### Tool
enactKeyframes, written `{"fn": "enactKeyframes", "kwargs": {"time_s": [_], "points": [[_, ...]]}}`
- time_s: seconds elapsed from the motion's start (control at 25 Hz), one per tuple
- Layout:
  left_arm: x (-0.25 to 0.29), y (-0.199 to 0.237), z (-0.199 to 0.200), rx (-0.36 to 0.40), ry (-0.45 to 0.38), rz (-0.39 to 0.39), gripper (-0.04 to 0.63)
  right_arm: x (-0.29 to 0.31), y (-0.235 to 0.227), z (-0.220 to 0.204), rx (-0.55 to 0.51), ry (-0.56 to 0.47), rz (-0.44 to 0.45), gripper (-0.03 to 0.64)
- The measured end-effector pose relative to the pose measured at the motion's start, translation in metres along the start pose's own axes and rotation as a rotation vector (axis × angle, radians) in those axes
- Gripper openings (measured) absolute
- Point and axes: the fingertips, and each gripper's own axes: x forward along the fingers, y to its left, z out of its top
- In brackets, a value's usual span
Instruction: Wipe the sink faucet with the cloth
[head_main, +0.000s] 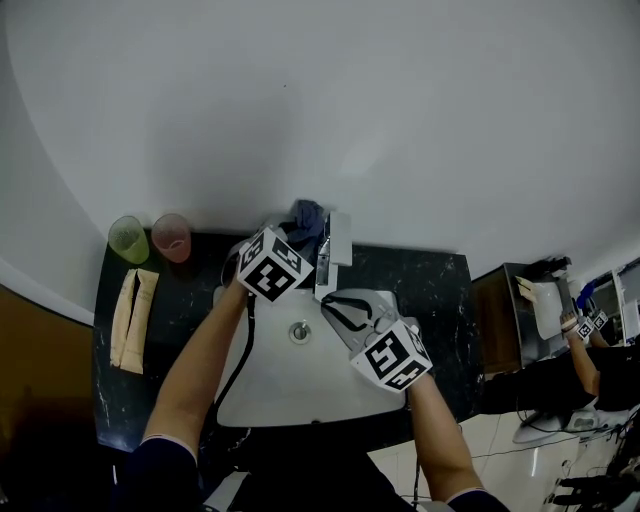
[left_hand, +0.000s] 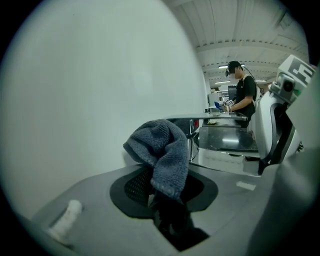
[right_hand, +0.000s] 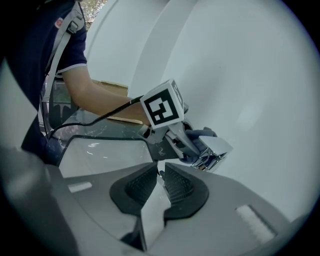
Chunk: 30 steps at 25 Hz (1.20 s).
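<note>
The faucet (head_main: 333, 250) is mounted at the back edge of the sink (head_main: 262, 395), close to the wall (head_main: 320, 100). In the head view its long axis runs from the wall toward the person, and its flat chrome spout (right_hand: 150, 216) points out over the basin. The right gripper (head_main: 338, 308) reaches in from the near right. Its jaws are closed on the flat spout, which passes between the ribbed pads in the right gripper view. The left gripper (head_main: 298, 238) holds the cloth (left_hand: 161, 149), a dark grey-blue towel pinched between its jaws and draped over them. In the head view the cloth sits at the faucet's wall end, on its left side and touching it. The right gripper view shows it bunched against the chrome body (right_hand: 218, 149). The sink is a white basin set in a black stone counter (head_main: 435, 290), with its drain (head_main: 299, 332) showing at the centre. At the counter's left rear a green cup (head_main: 127, 240) and a pink cup (head_main: 172, 237) stand upright, just beside each other. Their contents cannot be made out. A tan packet (head_main: 133, 318) lies flat in front of them.
</note>
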Motion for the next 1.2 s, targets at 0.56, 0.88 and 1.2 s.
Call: {"fn": "enactKeyframes", "kwargs": {"time_s": [0.56, 0.88, 1.2], "points": [[0.027, -0.006, -0.045, -0.039, 0.119, -0.026, 0.107, -0.001, 0.0, 0.0, 0.015, -0.012, 0.003, 0.054], [0.03, -0.012, -0.057, -0.077, 0.142, -0.046, 0.101, 0.0, 0.0, 0.0, 0.019, -0.016, 0.002, 0.054], [0.02, -0.025, -0.064, -0.106, 0.147, -0.063, 0.1, 0.0, 0.0, 0.002, 0.017, -0.028, 0.009, 0.054]]}}
